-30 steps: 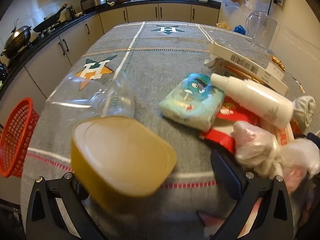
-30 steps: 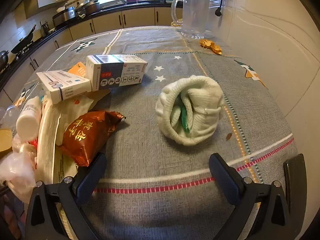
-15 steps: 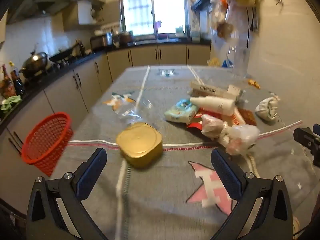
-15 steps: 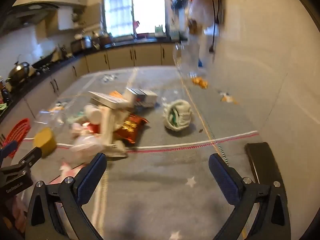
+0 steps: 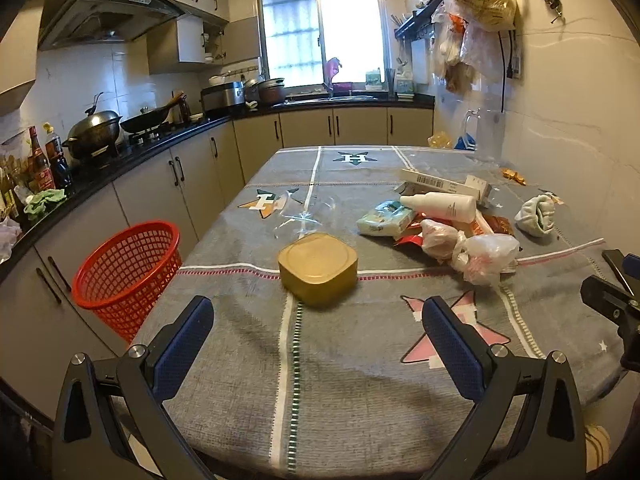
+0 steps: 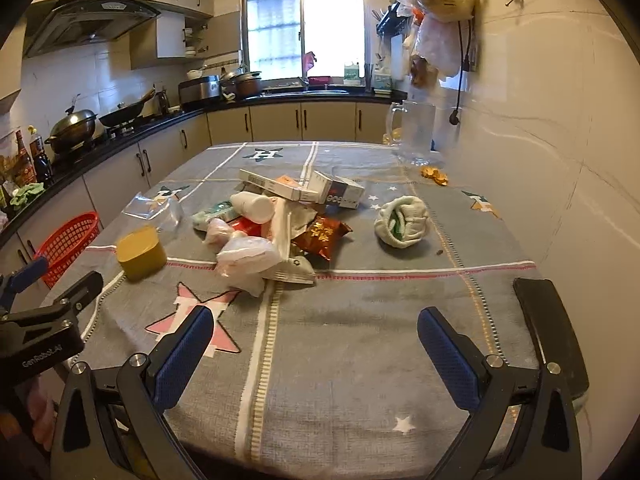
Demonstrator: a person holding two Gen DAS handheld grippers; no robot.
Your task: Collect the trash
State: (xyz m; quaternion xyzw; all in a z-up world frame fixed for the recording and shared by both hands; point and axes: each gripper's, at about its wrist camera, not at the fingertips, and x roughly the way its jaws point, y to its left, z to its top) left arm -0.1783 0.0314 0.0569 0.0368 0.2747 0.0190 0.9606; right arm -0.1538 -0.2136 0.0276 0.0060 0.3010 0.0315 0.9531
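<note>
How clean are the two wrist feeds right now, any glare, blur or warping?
Left wrist: the window is blown out white, edges bow from fisheye, the yellow tin is sharp. Right wrist: same window glare, the hanging bags and right wall look smeared, the table centre is sharp.

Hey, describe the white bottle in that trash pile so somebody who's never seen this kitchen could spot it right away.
Start at the grey star-print tablecloth and find the litter heap right of the squat yellow container. The white bottle lies on its side atop that heap, in front of the flat barcoded carton. It is the only smooth, rounded, all-white cylinder among bags and boxes.
</note>
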